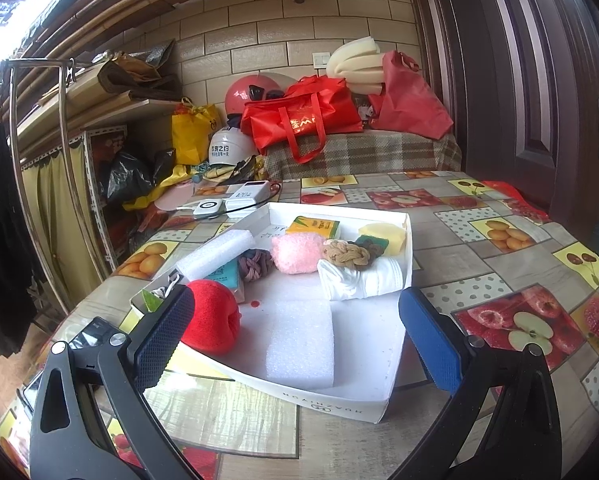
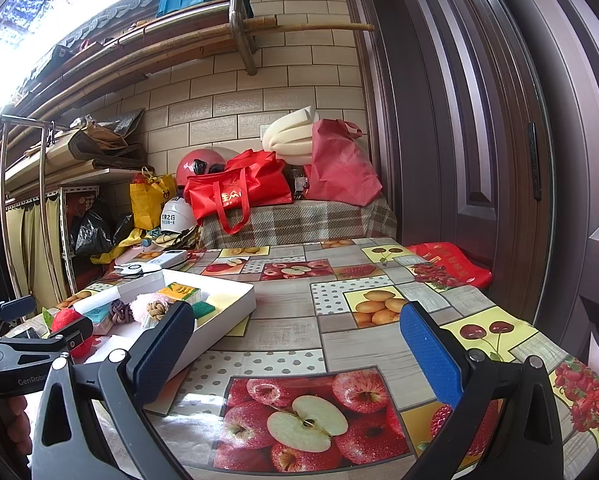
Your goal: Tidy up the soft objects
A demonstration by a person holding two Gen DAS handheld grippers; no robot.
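Because the table (image 2: 283, 320) is wide and its fruit-print cloth is bare on the right side, the largest risk is to the shallow white box (image 1: 339, 406) that holds the soft things: it sits near the table's edge at about 7 o'clock in the right wrist view, and a push from either tool could slide it off. Inside it, the flat white foam slab (image 1: 301, 344) lies at 6 o'clock in the left wrist view, between the spread fingers of the left gripper (image 1: 295, 336), which holds nothing; a squeeze there would likely crush the foam rather than lift it. The red foam apple (image 1: 211, 318), touching or just behind the left finger at 8 o'clock, could roll out if nudged. The folded white cloth (image 1: 361, 282) at 1 o'clock carries a tan knotted rope (image 1: 345, 256) that may tumble off. The right gripper (image 2: 295, 356) is likewise spread and empty over bare tablecloth. Only the left view shows the slab and cloth; only the right view shows the left tool from outside and the red bag (image 2: 451, 262) at 2 o'clock.
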